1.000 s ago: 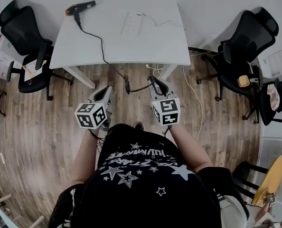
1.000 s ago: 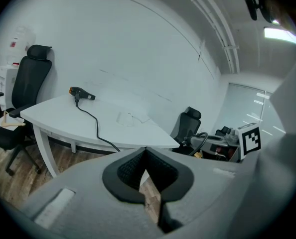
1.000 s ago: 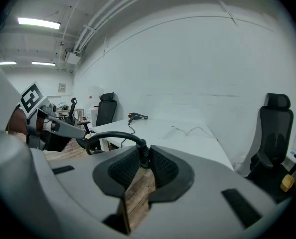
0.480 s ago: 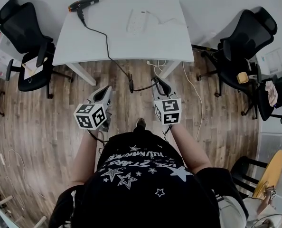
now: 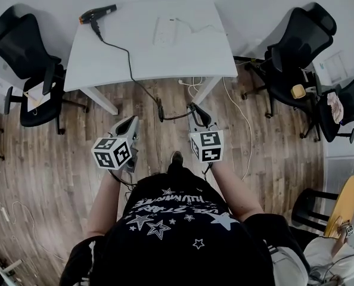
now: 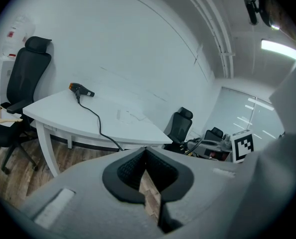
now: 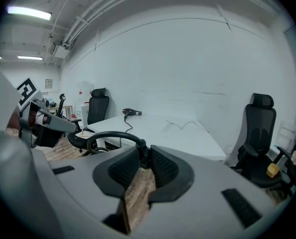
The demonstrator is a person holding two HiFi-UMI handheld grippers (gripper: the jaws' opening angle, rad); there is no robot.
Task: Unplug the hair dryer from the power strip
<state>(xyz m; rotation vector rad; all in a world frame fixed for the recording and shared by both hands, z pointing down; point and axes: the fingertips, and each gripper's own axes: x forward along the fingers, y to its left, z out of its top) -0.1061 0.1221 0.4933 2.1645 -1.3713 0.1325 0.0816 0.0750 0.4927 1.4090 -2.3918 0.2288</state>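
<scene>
The black hair dryer [image 5: 98, 12] [image 6: 81, 89] [image 7: 131, 112] lies at the far left corner of the white table [image 5: 183, 58]. Its black cord [image 5: 129, 61] [image 7: 110, 135] runs across the table, drops over the near edge and loops to my right gripper [image 5: 196, 109] [image 7: 144, 156], which is shut on the plug [image 7: 141, 151], held in the air in front of the table. The white power strip [image 5: 164, 30] [image 6: 124, 115] lies mid-table with nothing plugged in that I can see. My left gripper [image 5: 131, 121] [image 6: 145, 151] hovers beside the right one, shut and empty.
Black office chairs stand left [image 5: 28, 52] and right [image 5: 296, 46] of the table. A white cable [image 5: 236, 118] trails over the wooden floor by the right table leg. A wall runs behind the table.
Both grippers have drifted slightly toward me, away from the table. The plug stays in the right gripper and the cord still hangs from the table edge.
</scene>
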